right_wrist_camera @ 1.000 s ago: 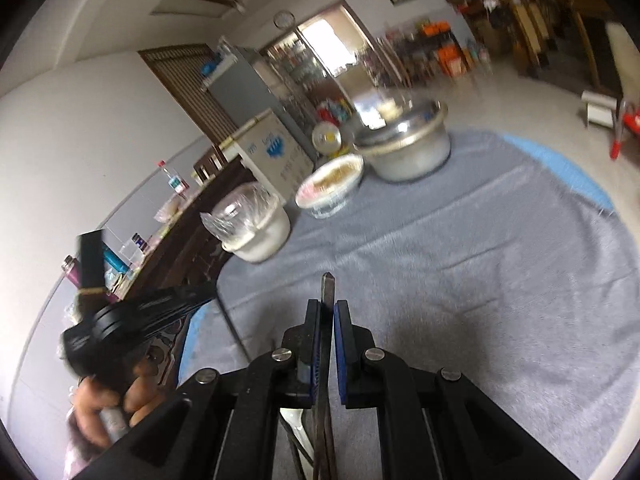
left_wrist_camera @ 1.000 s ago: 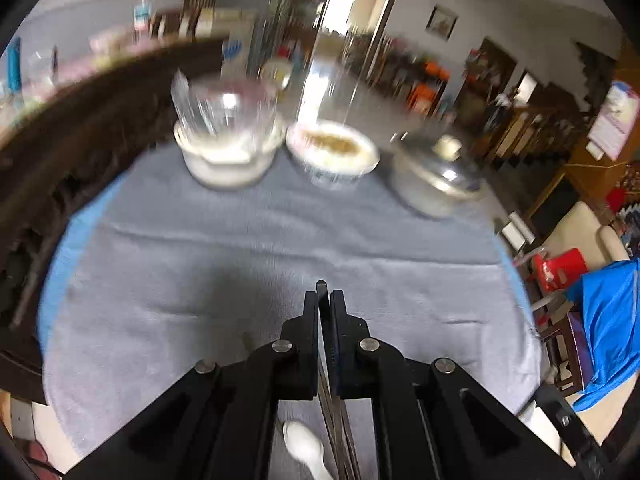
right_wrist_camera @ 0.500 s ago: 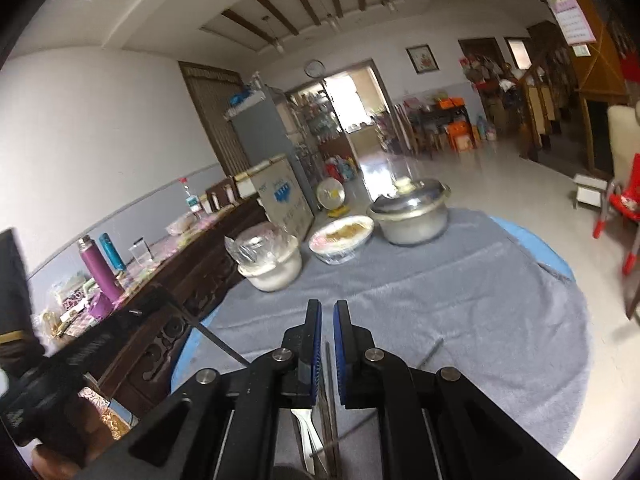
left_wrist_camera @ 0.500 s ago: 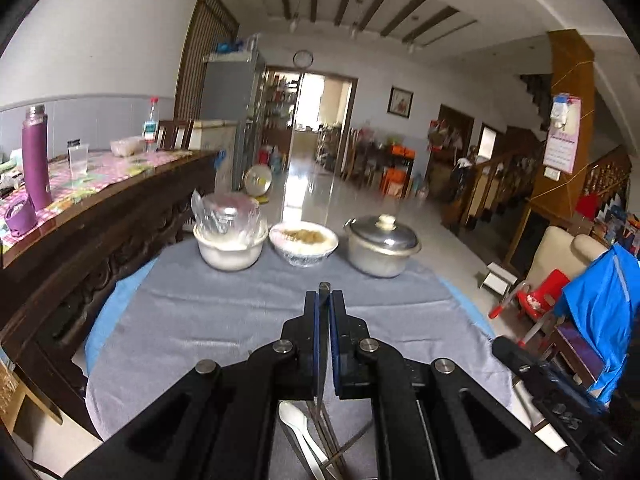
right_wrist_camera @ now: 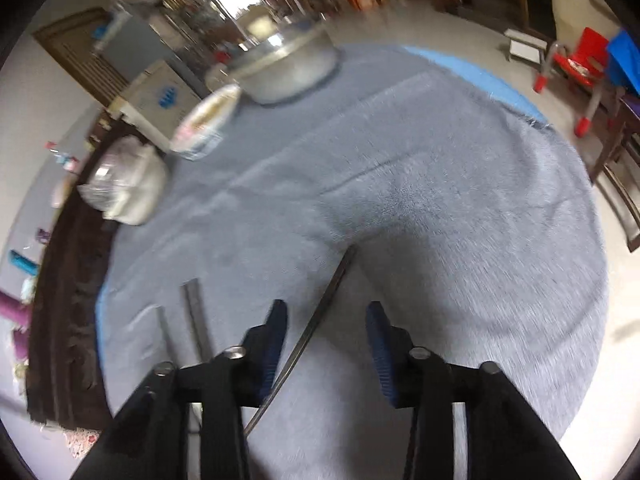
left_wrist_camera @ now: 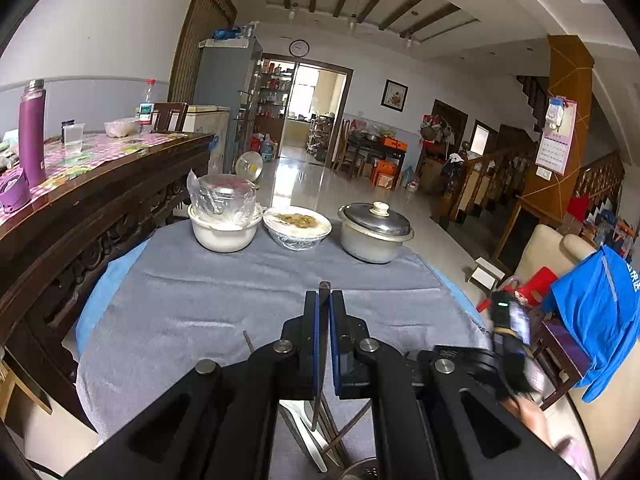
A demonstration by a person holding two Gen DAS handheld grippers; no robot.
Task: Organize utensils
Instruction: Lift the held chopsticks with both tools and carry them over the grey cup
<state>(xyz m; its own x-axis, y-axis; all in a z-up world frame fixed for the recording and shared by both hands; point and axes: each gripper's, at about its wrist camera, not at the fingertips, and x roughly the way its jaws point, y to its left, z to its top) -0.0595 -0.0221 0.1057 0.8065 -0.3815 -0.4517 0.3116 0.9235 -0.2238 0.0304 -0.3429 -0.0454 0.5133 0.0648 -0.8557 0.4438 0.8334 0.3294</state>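
My left gripper (left_wrist_camera: 324, 300) is shut on a thin dark chopstick (left_wrist_camera: 323, 292) that sticks up between the pads, held above the grey tablecloth (left_wrist_camera: 208, 292). Below it lie a white spoon (left_wrist_camera: 308, 436) and more dark chopsticks (left_wrist_camera: 344, 432); another chopstick end (left_wrist_camera: 249, 340) shows to the left. My right gripper (right_wrist_camera: 326, 312) is open over the cloth; a dark chopstick (right_wrist_camera: 320, 316) lies slanted between its fingers, and two more utensil handles (right_wrist_camera: 194, 308) lie to the left. The right view is blurred.
At the table's far side stand a white pot with a plastic-wrapped bowl (left_wrist_camera: 224, 216), a covered dish of food (left_wrist_camera: 297, 226) and a lidded metal pot (left_wrist_camera: 374, 232). A dark wooden sideboard (left_wrist_camera: 80, 208) runs along the left. The other gripper's handle (left_wrist_camera: 508, 332) shows at right.
My right gripper has opened and tipped down toward the cloth, letting go of its chopstick. My left gripper has risen and levelled, still shut on its chopstick.
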